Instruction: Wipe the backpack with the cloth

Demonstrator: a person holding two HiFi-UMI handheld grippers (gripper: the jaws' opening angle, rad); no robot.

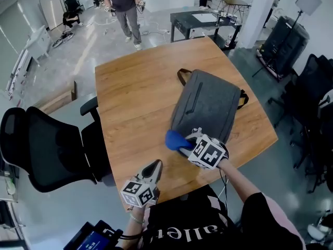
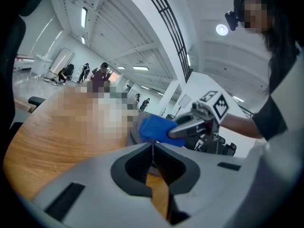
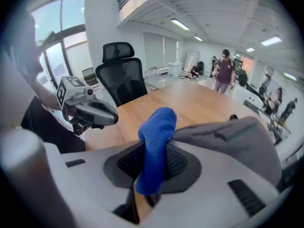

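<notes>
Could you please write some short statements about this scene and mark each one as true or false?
1. The right hand-held gripper holds the blue cloth. True.
2. The left hand-held gripper grips the backpack. False: its jaws are shut on nothing, apart from the backpack.
3. The backpack lies flat on the wooden table. True.
4. The cloth is at the middle of the backpack. False: it is at the backpack's near edge.

Wooden table, black office chair, glossy grey floor.
</notes>
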